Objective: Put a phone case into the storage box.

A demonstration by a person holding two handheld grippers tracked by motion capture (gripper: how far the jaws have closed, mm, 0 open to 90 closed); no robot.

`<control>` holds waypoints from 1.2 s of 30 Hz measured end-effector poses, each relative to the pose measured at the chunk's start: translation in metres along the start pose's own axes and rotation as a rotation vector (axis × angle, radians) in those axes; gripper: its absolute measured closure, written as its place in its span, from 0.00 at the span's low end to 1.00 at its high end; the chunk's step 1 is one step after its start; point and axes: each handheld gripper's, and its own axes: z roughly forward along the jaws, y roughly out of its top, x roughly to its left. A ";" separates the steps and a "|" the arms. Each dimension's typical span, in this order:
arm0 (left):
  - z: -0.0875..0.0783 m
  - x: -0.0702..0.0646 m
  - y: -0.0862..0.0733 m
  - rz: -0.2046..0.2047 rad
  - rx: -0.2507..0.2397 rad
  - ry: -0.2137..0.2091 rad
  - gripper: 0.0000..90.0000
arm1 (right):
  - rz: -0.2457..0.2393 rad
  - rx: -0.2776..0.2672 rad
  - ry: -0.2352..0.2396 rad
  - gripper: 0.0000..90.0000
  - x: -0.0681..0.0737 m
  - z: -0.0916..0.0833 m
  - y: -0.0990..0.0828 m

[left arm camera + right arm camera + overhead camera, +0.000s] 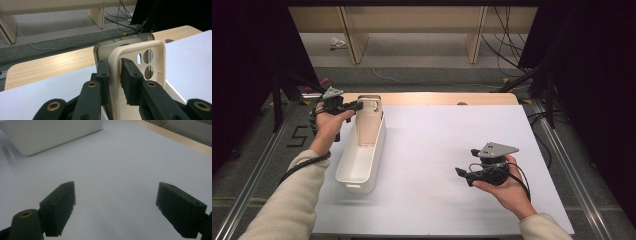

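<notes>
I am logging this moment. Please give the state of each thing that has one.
Left gripper: jaws shut on the case edge.
Case: upright, held above the bin.
Phone: standing just behind the case.
Bin: upright on the table.
Right gripper: jaws open, holding nothing, over the table.

Open desk [437, 150]: we see a wide bare white stretch between our two hands, free to cross.
Right tongs [115, 207]: jaws spread wide above bare surface, with free room ahead.
White bin [362, 160]: it blocks the left side, lying lengthwise.
Phone case [140, 62]: it stands upright at the bin's far end, pinched by our left tongs [115, 75].
</notes>
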 end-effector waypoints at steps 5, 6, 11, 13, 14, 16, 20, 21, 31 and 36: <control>0.002 -0.003 0.002 0.023 0.009 0.017 0.82 | 0.000 0.001 0.000 0.19 0.000 0.000 0.000; 0.002 -0.003 0.002 0.025 0.012 0.019 0.80 | 0.000 0.000 0.001 0.19 0.000 0.000 0.000; 0.002 -0.005 0.003 0.038 0.023 0.038 0.75 | 0.002 0.001 0.000 0.19 0.000 0.000 0.000; 0.002 -0.005 0.004 0.042 0.028 0.042 0.71 | 0.000 0.000 0.001 0.19 0.000 0.000 0.000; 0.002 -0.005 0.004 0.043 0.028 0.043 0.70 | 0.000 0.000 0.001 0.19 0.000 0.000 0.000; -0.001 -0.006 0.006 0.043 0.023 0.054 0.67 | 0.000 0.000 0.001 0.19 0.000 0.000 0.000; -0.004 -0.007 0.009 0.030 0.020 0.047 0.61 | 0.001 0.001 0.001 0.19 0.000 0.000 0.000; -0.006 -0.007 0.009 0.027 0.019 0.045 0.59 | 0.001 0.001 0.001 0.19 0.000 0.000 0.000; -0.019 -0.014 0.012 -0.045 0.026 0.042 0.38 | 0.004 0.002 0.000 0.19 0.000 0.000 0.000; -0.026 -0.019 0.012 -0.054 0.027 0.034 0.26 | 0.005 0.002 0.000 0.19 0.000 0.001 0.000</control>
